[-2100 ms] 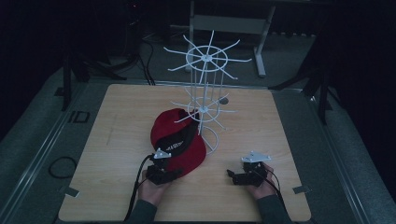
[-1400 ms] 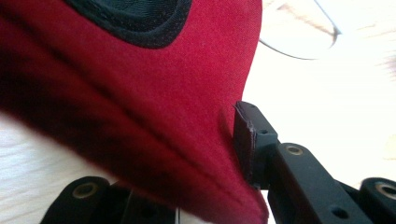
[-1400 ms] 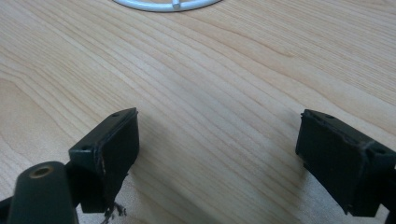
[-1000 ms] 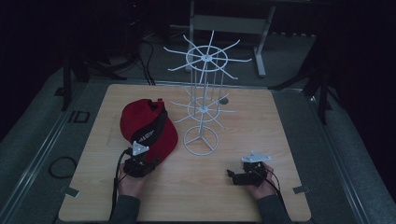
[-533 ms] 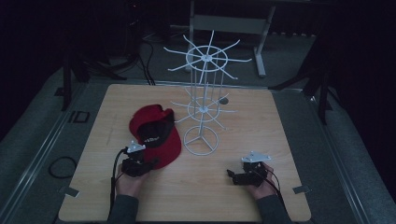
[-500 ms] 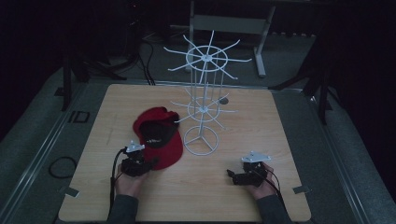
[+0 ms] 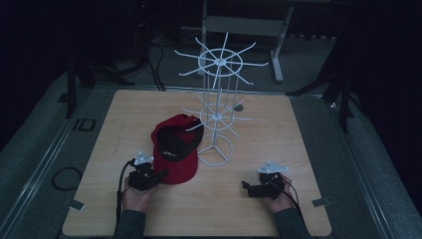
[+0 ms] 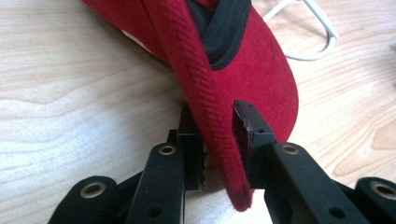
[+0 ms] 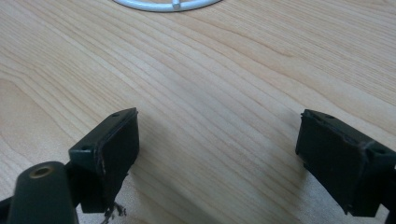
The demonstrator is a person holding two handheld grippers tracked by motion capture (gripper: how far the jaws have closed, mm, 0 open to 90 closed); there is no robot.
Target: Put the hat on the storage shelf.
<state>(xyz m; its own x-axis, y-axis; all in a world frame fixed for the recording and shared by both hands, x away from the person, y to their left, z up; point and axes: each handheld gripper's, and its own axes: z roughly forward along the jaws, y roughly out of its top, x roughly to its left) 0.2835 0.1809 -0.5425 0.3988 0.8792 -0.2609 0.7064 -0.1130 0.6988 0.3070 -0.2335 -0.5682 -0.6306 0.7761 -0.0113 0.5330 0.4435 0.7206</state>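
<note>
A red cap (image 7: 174, 154) with a black inner band lies open side up on the wooden table (image 7: 298, 129), just left of the white wire rack's base ring (image 7: 214, 154). My left gripper (image 7: 161, 175) sits at the cap's near edge. In the left gripper view its jaws (image 8: 217, 135) are closed on the edge of the red brim (image 8: 261, 70). My right gripper (image 7: 247, 186) rests on the table at the front right, and its wide-apart jaws (image 9: 217, 154) hold nothing over bare wood.
The white wire rack (image 7: 216, 64) stands mid-table with spokes spreading at two levels. Part of its base ring (image 9: 163, 4) shows ahead of the right gripper, and its wire (image 8: 322, 37) lies beyond the cap. Dark floor and cables surround the table.
The left gripper carried the cap off the rack, swung it left, and lowered it flat onto the table beside the rack's base. The right gripper stayed still.
</note>
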